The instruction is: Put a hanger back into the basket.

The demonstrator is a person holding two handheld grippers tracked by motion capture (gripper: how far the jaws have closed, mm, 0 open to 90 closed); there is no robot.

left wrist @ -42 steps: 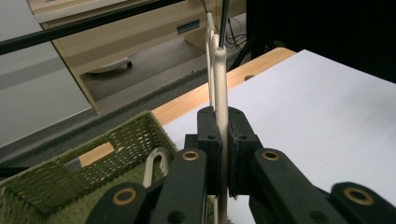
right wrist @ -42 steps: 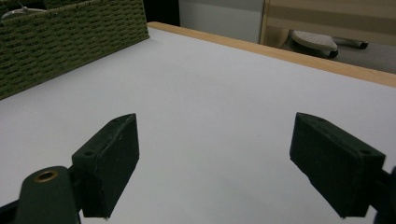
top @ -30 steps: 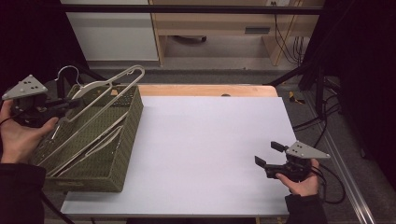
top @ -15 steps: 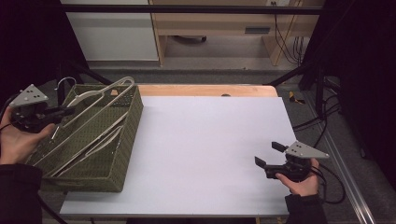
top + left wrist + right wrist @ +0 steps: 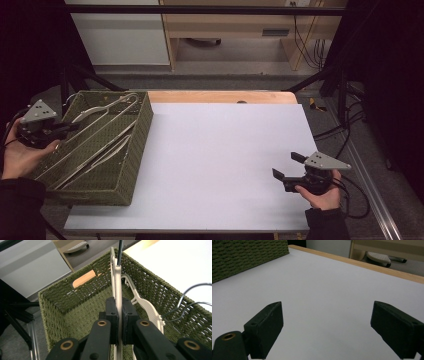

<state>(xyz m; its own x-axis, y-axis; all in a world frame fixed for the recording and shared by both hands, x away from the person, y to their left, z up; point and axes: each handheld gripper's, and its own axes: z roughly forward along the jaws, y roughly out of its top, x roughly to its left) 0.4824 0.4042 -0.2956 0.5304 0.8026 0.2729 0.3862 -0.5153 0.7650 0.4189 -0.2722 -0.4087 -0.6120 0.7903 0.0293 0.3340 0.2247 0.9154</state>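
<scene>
A white plastic hanger [image 5: 107, 112] slants down into the green woven basket [image 5: 146, 117] at the table's left. My left gripper [image 5: 69, 128] is at the basket's left rim, shut on the hanger's bar. In the left gripper view the pads [image 5: 111, 312] pinch the white hanger [image 5: 117, 280] edge-on above the basket's inside [image 5: 75, 300]. Another white hanger [image 5: 147, 306] with a wire hook [image 5: 192, 296] lies lower in the basket. My right gripper [image 5: 285, 165] rests open near the table's front right, nothing between its pads [image 5: 265, 325].
The white table top [image 5: 225, 145] stretches between the basket and the right gripper. A wooden strip [image 5: 220, 96] runs along the far edge. Cables hang off the right side [image 5: 350, 130]. The basket's wall [image 5: 242, 257] shows far left in the right gripper view.
My left gripper has sunk with the white hanger, bringing it lower into the basket. The right gripper has stayed put.
</scene>
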